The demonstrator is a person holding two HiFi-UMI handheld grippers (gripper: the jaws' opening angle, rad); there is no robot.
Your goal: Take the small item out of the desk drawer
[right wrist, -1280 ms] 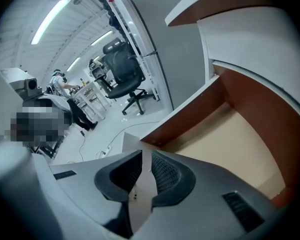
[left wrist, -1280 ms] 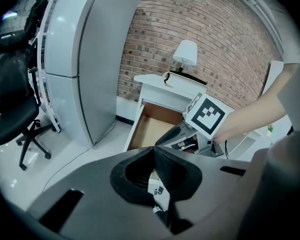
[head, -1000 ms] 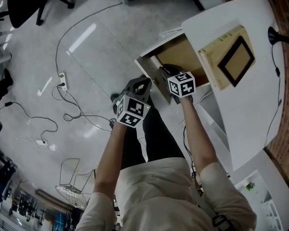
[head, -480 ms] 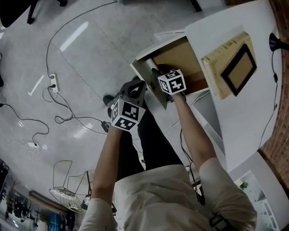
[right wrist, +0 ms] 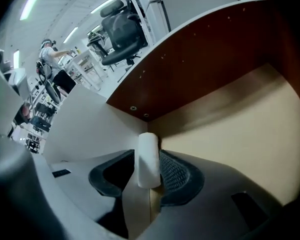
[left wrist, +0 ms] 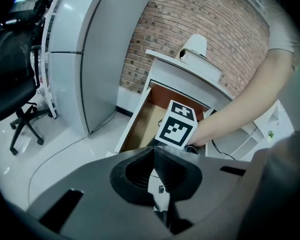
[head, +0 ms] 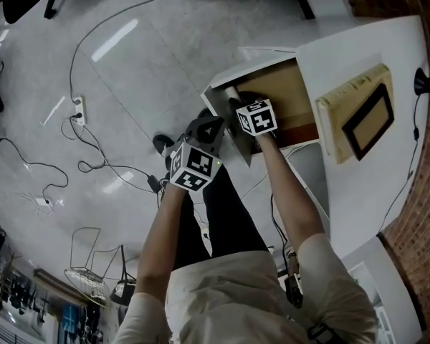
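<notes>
The desk drawer (head: 290, 92) stands pulled out, its tan bottom bare. A small white cylinder (right wrist: 148, 159) lies in the drawer's corner, also seen as the cylinder (head: 231, 90) in the head view. My right gripper (right wrist: 142, 176) points steeply down into that corner. Its jaws have just been opening and now stand open with the cylinder between them, a gap showing on one side. In the head view the right gripper (head: 244, 102) reaches over the drawer front. My left gripper (left wrist: 154, 156) is shut on nothing and hangs outside the drawer; the left gripper (head: 204, 129) sits just below its front.
A white desk top (head: 380, 45) carries a tan box with a black frame (head: 358, 113). Cables (head: 93, 149) and a power strip (head: 77, 110) lie on the floor at left. A wire basket (head: 86, 264) stands lower left. An office chair (left wrist: 12, 79) stands far left.
Both grippers have sunk lower. The right one has gone deeper into the drawer's near corner, towards the white cylinder.
</notes>
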